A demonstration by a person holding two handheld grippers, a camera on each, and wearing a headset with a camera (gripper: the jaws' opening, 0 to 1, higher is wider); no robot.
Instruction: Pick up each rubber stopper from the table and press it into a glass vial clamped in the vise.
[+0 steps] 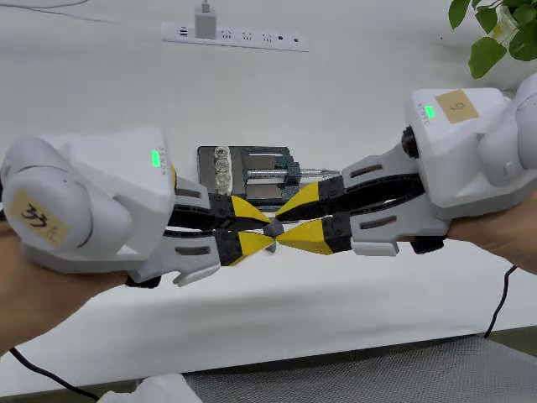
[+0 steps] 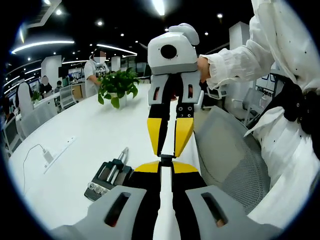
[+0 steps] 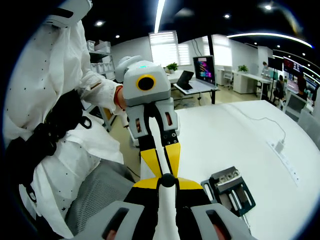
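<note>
Above the white table [image 1: 336, 101], my left gripper [image 1: 267, 231] and right gripper [image 1: 282, 228] point at each other, their yellow tips touching. Both are shut, and I see nothing held between the jaws. A dark metal vise [image 1: 267, 175] stands on the table just beyond the tips, with a row of glass vials [image 1: 222, 168] clamped at its left end. In the left gripper view my left gripper [image 2: 166, 165] meets the right gripper [image 2: 169, 150], and the vise [image 2: 111, 176] lies to the lower left. In the right gripper view my right gripper [image 3: 166, 183] faces the left gripper [image 3: 163, 172], with the vise [image 3: 232, 189] to the right.
A white power strip [image 1: 235, 36] with a plugged charger lies at the back of the table. A green plant [image 1: 495, 29] stands at the far right. A black cable [image 1: 502, 298] hangs over the front edge. A grey chair seat [image 2: 225, 150] sits beside the table.
</note>
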